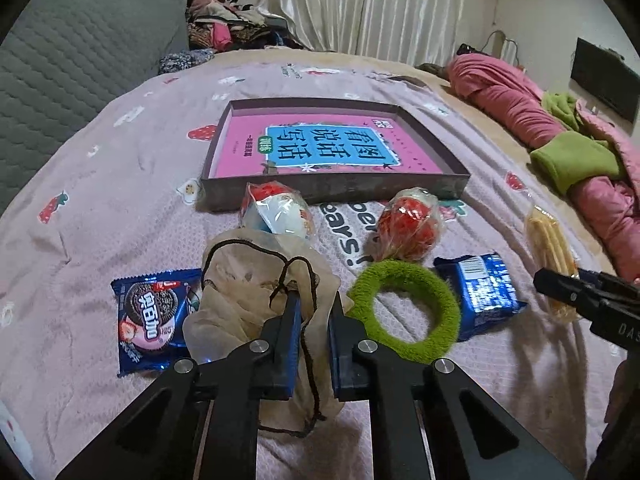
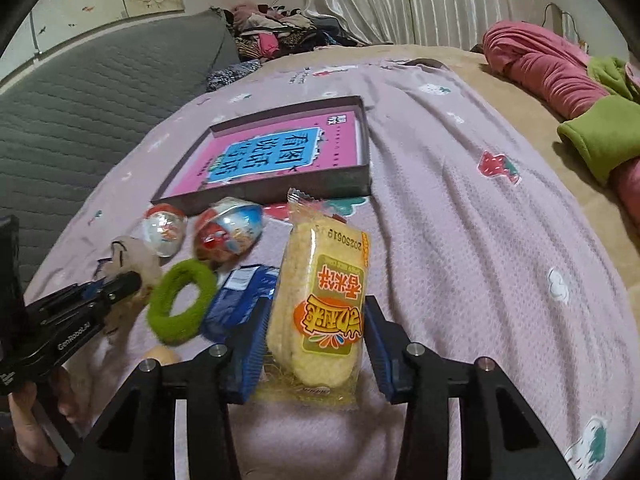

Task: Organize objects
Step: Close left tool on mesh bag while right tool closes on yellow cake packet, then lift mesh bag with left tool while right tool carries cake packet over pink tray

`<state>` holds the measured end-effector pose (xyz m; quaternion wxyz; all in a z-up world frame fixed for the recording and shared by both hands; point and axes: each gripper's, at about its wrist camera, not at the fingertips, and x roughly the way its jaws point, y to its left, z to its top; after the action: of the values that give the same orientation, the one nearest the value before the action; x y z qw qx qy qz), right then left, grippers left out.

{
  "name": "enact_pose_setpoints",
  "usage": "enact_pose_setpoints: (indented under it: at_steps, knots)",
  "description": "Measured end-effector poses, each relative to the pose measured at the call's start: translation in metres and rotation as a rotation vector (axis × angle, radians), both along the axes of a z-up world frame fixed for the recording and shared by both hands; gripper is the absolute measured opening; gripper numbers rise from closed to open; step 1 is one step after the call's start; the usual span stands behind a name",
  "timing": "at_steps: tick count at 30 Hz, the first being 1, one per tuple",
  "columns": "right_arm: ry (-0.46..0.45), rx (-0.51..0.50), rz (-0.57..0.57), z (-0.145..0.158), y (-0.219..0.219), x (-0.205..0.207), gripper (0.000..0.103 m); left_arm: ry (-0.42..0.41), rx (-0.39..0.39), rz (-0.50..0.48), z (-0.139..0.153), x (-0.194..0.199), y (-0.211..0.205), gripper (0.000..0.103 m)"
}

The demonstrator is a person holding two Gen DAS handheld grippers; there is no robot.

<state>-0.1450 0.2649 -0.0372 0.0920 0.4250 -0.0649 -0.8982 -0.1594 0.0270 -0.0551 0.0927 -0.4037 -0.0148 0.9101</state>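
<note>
Tongs-wise, left gripper (image 1: pixel 314 300) pinches the drawstring pouch (image 1: pixel 256 292), right gripper (image 2: pixel 316 312) gapes around the rice cracker pack (image 2: pixel 320 300), so probably squeeze next, then box (image 2: pixel 280 190).

Both wrist cams sit low over the bed (image 1: pixel 100 208), looking forward along their fingers toward the curtain (image 1: pixel 372 4). Left view: box (image 1: pixel 334 190) centre frame. Right view: box (image 2: pixel 280 192) left of centre. Shared: box, green ring (image 1: pixel 404 312) (image 2: pixel 182 302), each other's gripper at frame edge.

Your left gripper (image 1: pixel 314 308) and right gripper (image 2: pixel 316 320) are black, with blue ribbed jaws, silver screws and white "GenRobot.AI" lettering.
</note>
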Motion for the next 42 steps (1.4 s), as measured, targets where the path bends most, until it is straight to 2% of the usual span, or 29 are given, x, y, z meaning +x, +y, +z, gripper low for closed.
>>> enact_pose_setpoints:
  at_steps: [16,26,42]
  knots:
    - [0.055,0.007,0.075,0.029,-0.038,0.043,0.045,0.048,0.027,0.008,0.033,0.052,-0.010,0.012]
    - [0.112,0.030,0.079,0.058,-0.045,0.066,0.045,0.093,0.043,0.022,0.061,0.078,-0.015,0.012]
    - [0.221,0.041,0.081,0.103,-0.055,0.082,0.045,0.161,0.019,0.041,0.105,0.090,-0.003,0.012]
